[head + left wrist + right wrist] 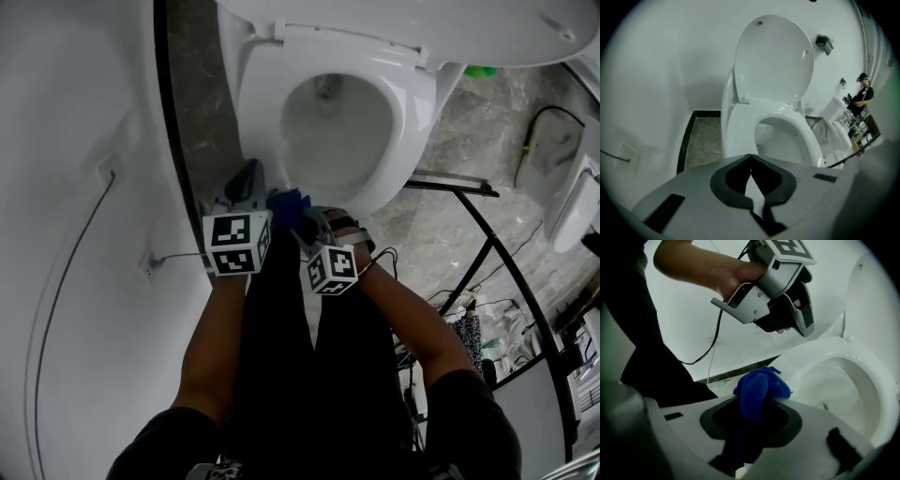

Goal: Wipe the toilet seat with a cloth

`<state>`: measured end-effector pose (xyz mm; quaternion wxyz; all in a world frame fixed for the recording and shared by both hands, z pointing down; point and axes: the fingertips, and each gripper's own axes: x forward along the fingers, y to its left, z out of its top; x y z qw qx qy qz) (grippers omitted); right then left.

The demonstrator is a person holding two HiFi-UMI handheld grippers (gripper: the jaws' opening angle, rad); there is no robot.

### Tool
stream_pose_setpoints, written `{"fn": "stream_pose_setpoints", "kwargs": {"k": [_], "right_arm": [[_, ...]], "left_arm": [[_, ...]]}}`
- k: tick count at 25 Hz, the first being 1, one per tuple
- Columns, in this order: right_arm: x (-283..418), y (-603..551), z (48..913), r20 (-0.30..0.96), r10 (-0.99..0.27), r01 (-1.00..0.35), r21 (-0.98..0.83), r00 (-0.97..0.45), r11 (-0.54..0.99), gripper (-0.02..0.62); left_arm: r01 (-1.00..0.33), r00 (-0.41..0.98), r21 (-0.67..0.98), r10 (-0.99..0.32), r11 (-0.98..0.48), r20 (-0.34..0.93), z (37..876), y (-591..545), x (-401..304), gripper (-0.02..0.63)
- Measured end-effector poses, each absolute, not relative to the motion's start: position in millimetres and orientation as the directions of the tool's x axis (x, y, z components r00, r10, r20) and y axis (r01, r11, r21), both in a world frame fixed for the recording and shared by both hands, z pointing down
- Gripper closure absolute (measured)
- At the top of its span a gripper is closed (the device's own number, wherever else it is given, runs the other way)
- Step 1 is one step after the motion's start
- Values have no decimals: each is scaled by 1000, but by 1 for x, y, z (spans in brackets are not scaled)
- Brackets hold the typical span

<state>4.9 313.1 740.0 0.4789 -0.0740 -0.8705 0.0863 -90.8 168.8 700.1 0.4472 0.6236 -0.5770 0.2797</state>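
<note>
We see a toilet seat (412, 117) at twelve o'clock in the head view, smooth and glossy white, with highlights along its rim. The cloth (761, 387) is deep blue, soft and fuzzy. The left gripper (750, 157) and right gripper (757, 400) have matt grey plastic shells with a duller black lining. At two o'clock the floor (469, 141) looks like grey veined stone. At nine o'clock the wall (75, 187) is plain smooth white. The frame (450, 186) looks like black metal.

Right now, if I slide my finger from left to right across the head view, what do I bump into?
Wall plate with a cable → left gripper → right gripper holding the blue cloth → black metal frame.
</note>
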Motion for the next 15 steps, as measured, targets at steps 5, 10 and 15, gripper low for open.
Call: {"fn": "stream_pose_setpoints", "kwargs": {"k": [5,10,15], "right_arm": [[-35,298,740,797,184,-46,-256,-575,966,476],[-61,275,739,781,165,-71,-258,-603,964,477],[-79,245,740,763,138,-107,-261,-631,959,477]], "left_arm": [[-973,150,214,-480,82,864,700,173,-110,595],[-974,108,189,-482,124,870,699,179,-135,595],[-972,53,157,-488,173,871,698,182,-158,595]]}}
